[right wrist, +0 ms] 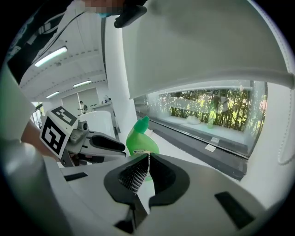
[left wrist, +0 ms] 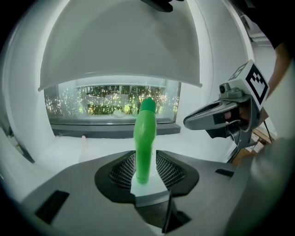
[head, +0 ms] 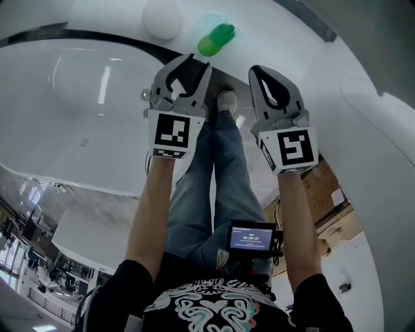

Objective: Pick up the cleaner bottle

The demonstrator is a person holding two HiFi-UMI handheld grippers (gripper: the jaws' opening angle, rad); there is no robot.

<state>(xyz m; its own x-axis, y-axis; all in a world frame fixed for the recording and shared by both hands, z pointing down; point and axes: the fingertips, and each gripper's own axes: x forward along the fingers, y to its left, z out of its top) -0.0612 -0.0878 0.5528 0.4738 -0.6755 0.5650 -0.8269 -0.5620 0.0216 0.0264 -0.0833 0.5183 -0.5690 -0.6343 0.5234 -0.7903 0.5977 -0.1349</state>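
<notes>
The green cleaner bottle (head: pixel 216 39) stands upright on a white surface, a little beyond both grippers in the head view. In the left gripper view the bottle (left wrist: pixel 144 138) shows through the gap of my left gripper (left wrist: pixel 145 156), whose jaws stand apart; the pads (left wrist: pixel 124 168) do not press on it. My left gripper (head: pixel 190 60) points at the bottle from just short of it. My right gripper (head: pixel 260 70) is beside it, to the right. Its jaws (right wrist: pixel 148 161) meet with nothing between them, and the bottle (right wrist: pixel 138 138) shows behind them, to the left.
A white round object (head: pixel 162 18) lies left of the bottle. A window with greenery (left wrist: pixel 110 103) and a dark sill (left wrist: pixel 115 129) run behind it, under a white overhang. The person's jeans-clad legs (head: pixel 207 188) are below, with cardboard boxes (head: pixel 324 188) at the right.
</notes>
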